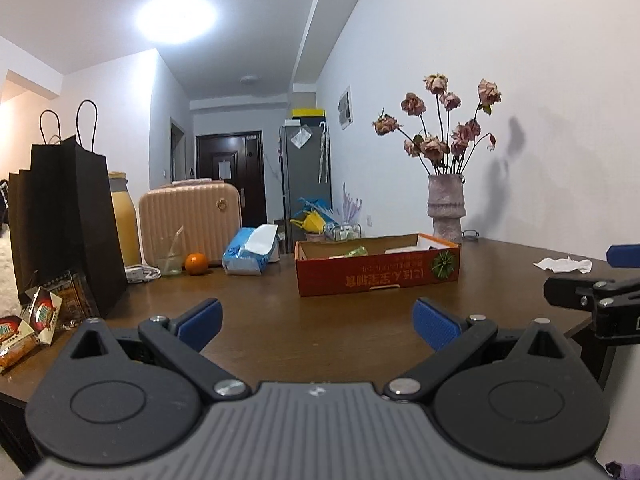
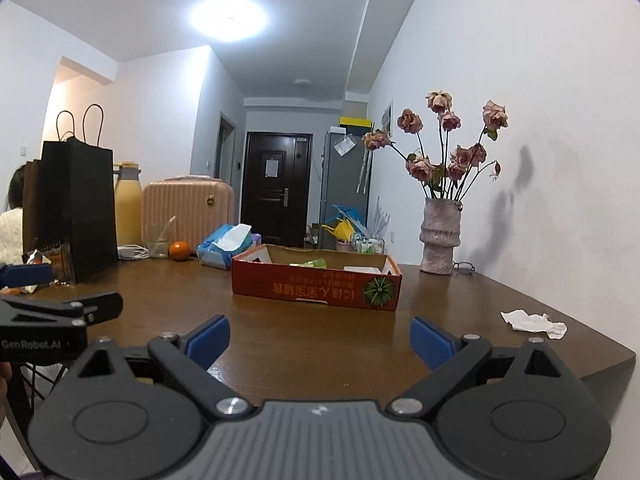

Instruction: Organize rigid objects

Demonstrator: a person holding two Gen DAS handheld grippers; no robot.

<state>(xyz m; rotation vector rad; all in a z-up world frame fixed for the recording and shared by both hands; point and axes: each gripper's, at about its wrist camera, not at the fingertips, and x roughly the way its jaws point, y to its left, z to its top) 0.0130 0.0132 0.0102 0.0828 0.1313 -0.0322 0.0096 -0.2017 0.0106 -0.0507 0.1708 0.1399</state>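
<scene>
A shallow red cardboard box [image 1: 376,276] sits on the brown table [image 1: 280,320] and holds a few small items; it also shows in the right wrist view [image 2: 316,290]. An orange [image 1: 195,263] lies at the back left, also in the right wrist view [image 2: 179,250]. Snack packets [image 1: 36,320] lie at the left edge. My left gripper [image 1: 318,322] is open and empty, low over the table's near edge. My right gripper [image 2: 320,338] is open and empty beside it, short of the box.
A black paper bag [image 1: 68,224], yellow bottle [image 1: 124,220], pink case [image 1: 188,224], glass [image 1: 170,264] and wipes pack [image 1: 248,254] stand along the back left. A vase of dried roses [image 1: 446,208] stands at the back right. A crumpled tissue [image 2: 534,322] lies near the right edge.
</scene>
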